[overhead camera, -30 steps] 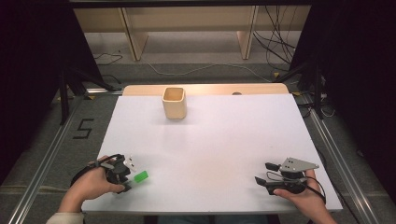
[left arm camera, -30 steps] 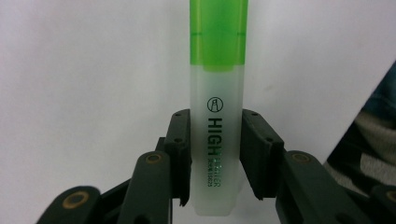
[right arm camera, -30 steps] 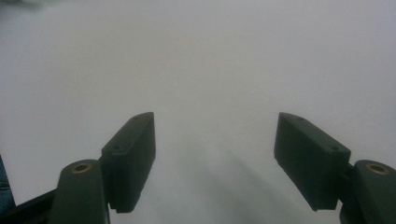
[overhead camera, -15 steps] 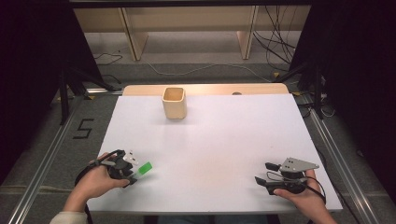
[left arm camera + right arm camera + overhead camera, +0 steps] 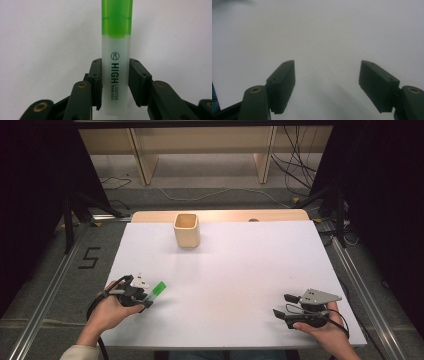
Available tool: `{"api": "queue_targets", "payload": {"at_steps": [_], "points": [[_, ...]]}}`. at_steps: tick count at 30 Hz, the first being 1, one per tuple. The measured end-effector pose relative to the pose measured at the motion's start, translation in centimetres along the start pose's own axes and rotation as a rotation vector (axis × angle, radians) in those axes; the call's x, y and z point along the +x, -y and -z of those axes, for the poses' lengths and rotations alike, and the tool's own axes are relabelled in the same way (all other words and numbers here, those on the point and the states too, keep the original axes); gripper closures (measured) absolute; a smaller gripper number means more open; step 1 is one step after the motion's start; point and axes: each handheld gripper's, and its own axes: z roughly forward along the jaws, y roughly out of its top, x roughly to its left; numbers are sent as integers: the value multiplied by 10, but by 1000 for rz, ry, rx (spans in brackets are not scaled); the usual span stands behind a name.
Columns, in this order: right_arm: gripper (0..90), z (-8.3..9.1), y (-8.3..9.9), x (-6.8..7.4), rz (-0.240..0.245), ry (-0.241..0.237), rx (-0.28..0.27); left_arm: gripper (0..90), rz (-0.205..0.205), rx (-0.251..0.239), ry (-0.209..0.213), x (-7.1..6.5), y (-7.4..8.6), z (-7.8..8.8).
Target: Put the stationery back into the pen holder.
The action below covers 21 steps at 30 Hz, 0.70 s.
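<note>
- My left gripper (image 5: pixel 145 296) pinches a translucent plastic highlighter with a green cap (image 5: pixel 116 62). In the left gripper view both pads sit flat against the sides of the white barrel, just below the cap, with the printed face turned toward the camera.
- The grip falls on the barrel, not the cap; I judge this keeps the cap from pulling off and leaves the green end pointing ahead of the jaws.
- Landmark: the small pale wooden square cup (image 5: pixel 187 230), upright and open-mouthed at the far edge of the white desk (image 5: pixel 235 270).
- From the high view, the highlighter (image 5: pixel 157 290) is well apart from the cup, on the near side and to its left, green end angled roughly toward it. Whether it rests on the desk or is lifted just off it, I cannot tell.
- My right gripper (image 5: pixel 281 306) is also well apart from the cup, on the near side and to its right. Its jaws stand spread with nothing between them, low over bare desk; I read this as parked out of the way.
- Judgement: the cup looks the likely destination for the highlighter.
</note>
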Motion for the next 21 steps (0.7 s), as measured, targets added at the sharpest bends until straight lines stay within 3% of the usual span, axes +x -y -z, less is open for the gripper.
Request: {"api": "queue_targets", "payload": {"at_steps": [7, 13, 21], "points": [[299, 0, 0, 0, 0, 0, -1, 661, 99, -75, -45, 0, -4, -1], [299, 0, 0, 0, 0, 0, -1, 661, 177, -200, -79, -1, -10, -3], [299, 0, 0, 0, 1, -1, -2, 661, 204, -265, -101, -3, -18, -5]]}}
